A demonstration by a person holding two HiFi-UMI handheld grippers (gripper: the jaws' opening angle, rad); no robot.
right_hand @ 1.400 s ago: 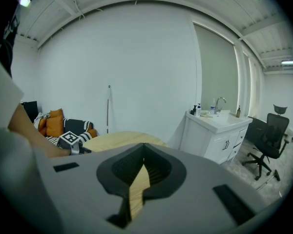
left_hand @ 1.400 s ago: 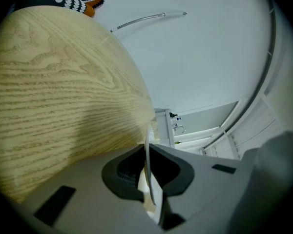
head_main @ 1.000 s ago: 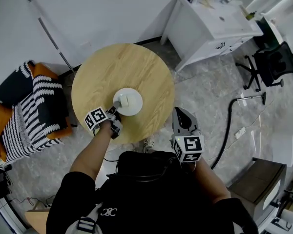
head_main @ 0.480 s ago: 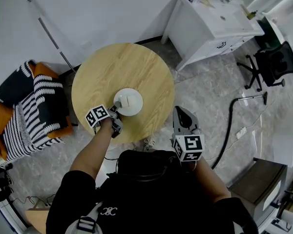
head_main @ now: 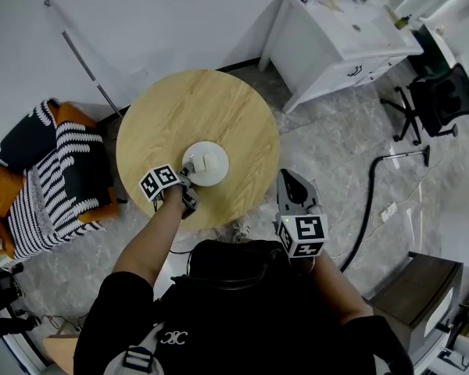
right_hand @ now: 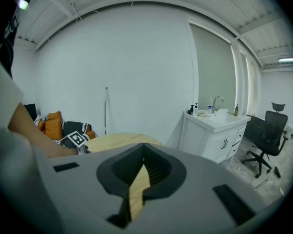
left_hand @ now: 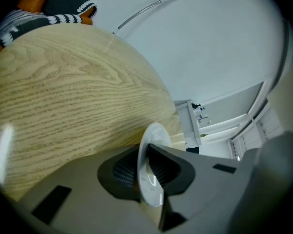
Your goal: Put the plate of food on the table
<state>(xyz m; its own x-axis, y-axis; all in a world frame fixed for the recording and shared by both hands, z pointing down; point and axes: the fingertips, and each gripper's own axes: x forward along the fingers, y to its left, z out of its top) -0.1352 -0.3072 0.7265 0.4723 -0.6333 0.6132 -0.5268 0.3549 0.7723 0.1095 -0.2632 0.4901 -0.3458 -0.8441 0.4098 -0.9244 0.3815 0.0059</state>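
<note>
Head view: left gripper [head_main: 188,177] clamped the plate [head_main: 216,170] rim mid-table [head_main: 219,108]; right gripper [head_main: 291,181] hung lower right, jaws together, empty; cabinet [head_main: 336,41] stood upper right.

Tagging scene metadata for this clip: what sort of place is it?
Probably a home-style mock-up room, perhaps in a lab or studio: a round wooden table, striped and orange cushions beside it, a white sink cabinet, and an office chair further off.

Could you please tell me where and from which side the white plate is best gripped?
Grip the plate by its thin near-left rim, coming in level from the near side: it lies flat, with food at its centre.
</note>
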